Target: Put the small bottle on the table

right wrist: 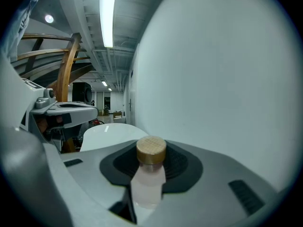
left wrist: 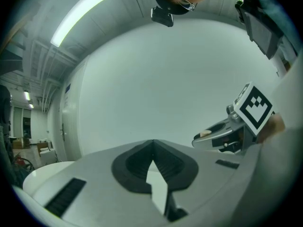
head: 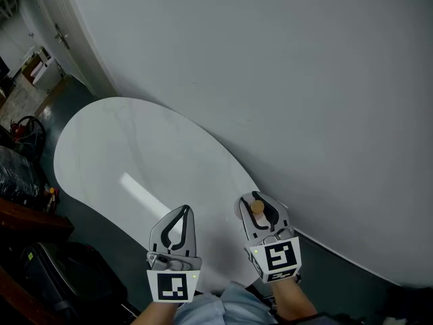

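R gripper (head: 257,199) is clamped on the small bottle (right wrist: 147,178): pale translucent body upright btw the dark ribbed pads (right wrist: 182,167), round wooden cap (right wrist: 151,150) sticking up above them. In head view the bottle is at ~5 o'clock from frame centre, over the near-right end of the white oval worktop (head: 122,154) and close to the grey wall (head: 284,80). Can't tell if its base touches the surface. L gripper (head: 184,210) is at ~6 o'clock, beside the R one but apart from it. Its tips are together w/ nothing btw them; its own view shows only a sliver of white worktop thru the gap behind the tips. Both grippers point toward ~12 o'clock, roughly parallel. L marker cube (head: 172,284) and R marker cube (head: 279,258) sit at the near ends, next to a light-blue sleeve (head: 223,309) at the bottom edge. Worktop runs from the grippers out toward 10 o'clock, w/ a bright glare streak (head: 145,195) on it. Dark floor (head: 101,232) wraps its near-left side, w/ dark clutter at 8-9 o'clock too dim to ID. L gripper view has the R gripper at 3 o'clock, R gripper view has the L one at 9 o'clock. A ceiling strip light (right wrist: 108,18) is at ~11 o'clock in the R gripper view
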`<move>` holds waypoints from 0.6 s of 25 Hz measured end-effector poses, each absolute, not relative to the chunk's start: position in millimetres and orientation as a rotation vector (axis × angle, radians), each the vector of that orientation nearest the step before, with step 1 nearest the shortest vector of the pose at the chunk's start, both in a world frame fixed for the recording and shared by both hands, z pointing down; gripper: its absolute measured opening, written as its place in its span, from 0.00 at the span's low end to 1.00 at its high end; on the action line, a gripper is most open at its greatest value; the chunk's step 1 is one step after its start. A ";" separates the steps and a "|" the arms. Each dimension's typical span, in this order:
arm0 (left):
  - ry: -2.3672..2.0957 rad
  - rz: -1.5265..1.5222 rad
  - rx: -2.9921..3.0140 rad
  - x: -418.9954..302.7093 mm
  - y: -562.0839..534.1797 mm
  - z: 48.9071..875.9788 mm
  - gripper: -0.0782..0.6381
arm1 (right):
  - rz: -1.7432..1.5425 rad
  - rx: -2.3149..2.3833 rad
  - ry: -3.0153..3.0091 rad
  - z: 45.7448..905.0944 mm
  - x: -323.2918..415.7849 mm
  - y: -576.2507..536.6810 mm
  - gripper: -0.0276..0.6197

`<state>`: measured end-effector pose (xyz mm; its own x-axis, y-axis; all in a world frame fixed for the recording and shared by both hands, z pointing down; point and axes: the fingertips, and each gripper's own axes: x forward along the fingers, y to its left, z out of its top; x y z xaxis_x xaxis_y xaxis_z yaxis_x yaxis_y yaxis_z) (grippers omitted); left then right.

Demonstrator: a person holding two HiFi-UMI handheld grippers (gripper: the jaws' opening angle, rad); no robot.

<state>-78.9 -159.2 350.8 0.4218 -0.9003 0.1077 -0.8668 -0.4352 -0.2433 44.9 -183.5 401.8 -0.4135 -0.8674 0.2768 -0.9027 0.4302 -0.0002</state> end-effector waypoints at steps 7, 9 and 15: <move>1.804 -0.287 -2.638 -79.2 -172.8 379.1 0.11 | 0.298 1.506 -2.429 430.1 49.9 -203.1 0.21; 1.811 -0.330 -2.645 -78.7 -174.6 386.7 0.11 | 0.313 1.489 -2.426 439.1 49.3 -206.1 0.21; 1.817 -0.449 -2.662 -81.9 -177.0 408.4 0.11 | 0.375 1.458 -2.389 470.2 46.9 -213.8 0.21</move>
<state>-81.9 -177.0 408.4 0.3403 -0.8951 0.2880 -0.9262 -0.3719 -0.0616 46.9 -213.8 470.2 -0.4304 -0.8103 0.3978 -0.8931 0.4461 -0.0576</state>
